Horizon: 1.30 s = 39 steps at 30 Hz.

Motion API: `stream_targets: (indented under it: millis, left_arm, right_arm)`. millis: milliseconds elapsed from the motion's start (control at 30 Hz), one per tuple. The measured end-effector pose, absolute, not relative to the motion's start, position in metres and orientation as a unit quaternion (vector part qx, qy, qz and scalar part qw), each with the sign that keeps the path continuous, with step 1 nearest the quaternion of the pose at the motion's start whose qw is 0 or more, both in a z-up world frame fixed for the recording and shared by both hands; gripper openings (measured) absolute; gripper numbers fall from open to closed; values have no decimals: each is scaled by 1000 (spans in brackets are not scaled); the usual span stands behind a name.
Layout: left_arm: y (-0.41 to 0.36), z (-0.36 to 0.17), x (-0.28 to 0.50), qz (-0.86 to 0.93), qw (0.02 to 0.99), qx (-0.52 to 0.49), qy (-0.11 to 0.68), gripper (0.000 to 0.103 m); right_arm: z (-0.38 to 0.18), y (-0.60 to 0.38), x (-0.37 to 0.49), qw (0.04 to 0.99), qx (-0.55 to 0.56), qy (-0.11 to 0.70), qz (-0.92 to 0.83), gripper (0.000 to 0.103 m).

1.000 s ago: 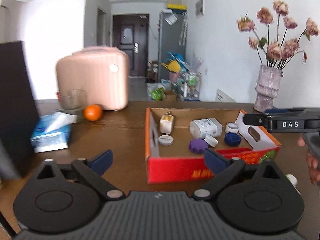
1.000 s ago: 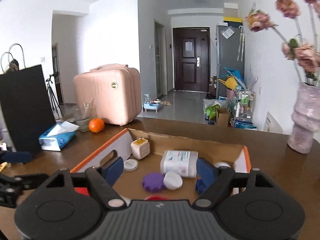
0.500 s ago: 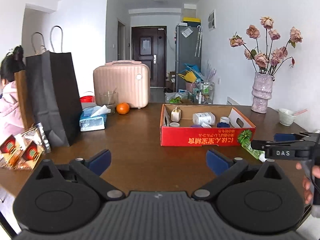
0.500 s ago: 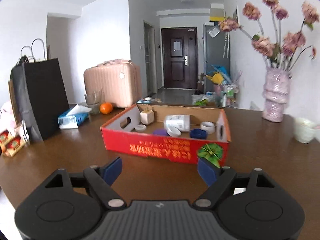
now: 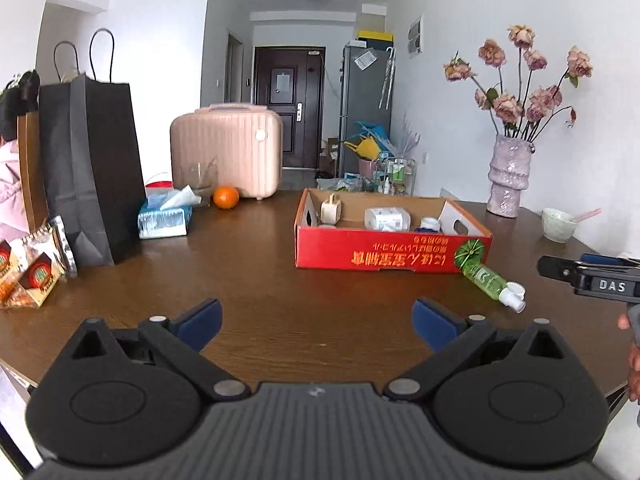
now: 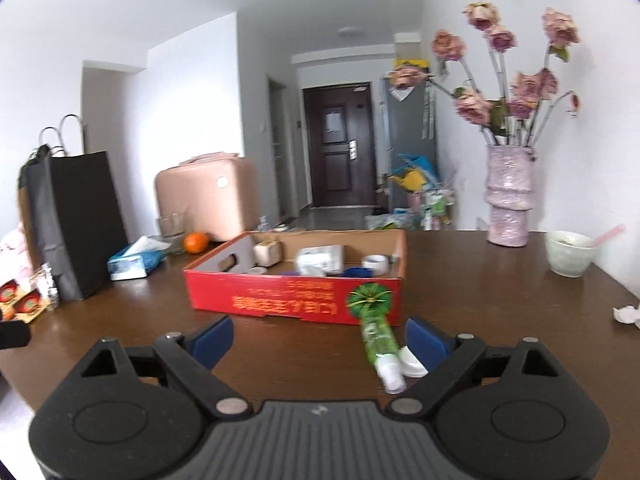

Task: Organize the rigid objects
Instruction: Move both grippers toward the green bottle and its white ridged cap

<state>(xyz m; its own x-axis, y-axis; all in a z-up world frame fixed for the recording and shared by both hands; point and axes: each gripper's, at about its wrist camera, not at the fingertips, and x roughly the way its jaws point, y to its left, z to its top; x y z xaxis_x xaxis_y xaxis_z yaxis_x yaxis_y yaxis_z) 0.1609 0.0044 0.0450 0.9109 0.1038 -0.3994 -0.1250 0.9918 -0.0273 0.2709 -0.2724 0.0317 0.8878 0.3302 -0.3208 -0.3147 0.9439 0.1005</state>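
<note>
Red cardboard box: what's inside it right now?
In the red cardboard box: a small cream jar, a white bottle lying down, a white-capped jar, a blue lid. The front wall hides the rest of the floor.

My left wrist camera sits low over the near edge of the tabletop (image 5: 280,280), facing the far door across it, with the red box (image 5: 392,256) at middle distance. My right wrist camera looks the same way from further right, with the green bottle (image 6: 378,340) just ahead of it. Both views share the box, the pink suitcase (image 5: 226,152), the black bag (image 6: 76,220) and the vase (image 6: 509,196).
</note>
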Motion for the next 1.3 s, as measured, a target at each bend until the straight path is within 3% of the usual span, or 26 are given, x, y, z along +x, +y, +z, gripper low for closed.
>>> stream_targets:
  millis: [300,567,667,867,1167,1233,1300]
  left_arm:
    - [-8,17,213,40,978,-19,205,103]
    - [-20,22,298,-29,981,39,186,103]
    - [-12,11,340,-40,976,32,213,103]
    - [4,-17,397,-61,955,-25,288,89]
    - [-75,-42,422,-185,924,-37,331,90]
    - [-99,-43,430,-199,922,-52,329,99]
    - [-125,-43,439,-188,926,-62,320,102]
  right_arm:
    - [-11,-278,306,969,-4,214,120,93]
    - [-7,-296,350,967,33,240,78,93]
    - [-6,-297,358,965,35,248,71,93]
    - [-21,-279,383,959,3,270,86,91]
    - [-36,-317,411,955,43,290,47,74]
    - [-40,-329,411,953,51,295,38,74]
    - [-42,-342,408,954,57,291,31,74]
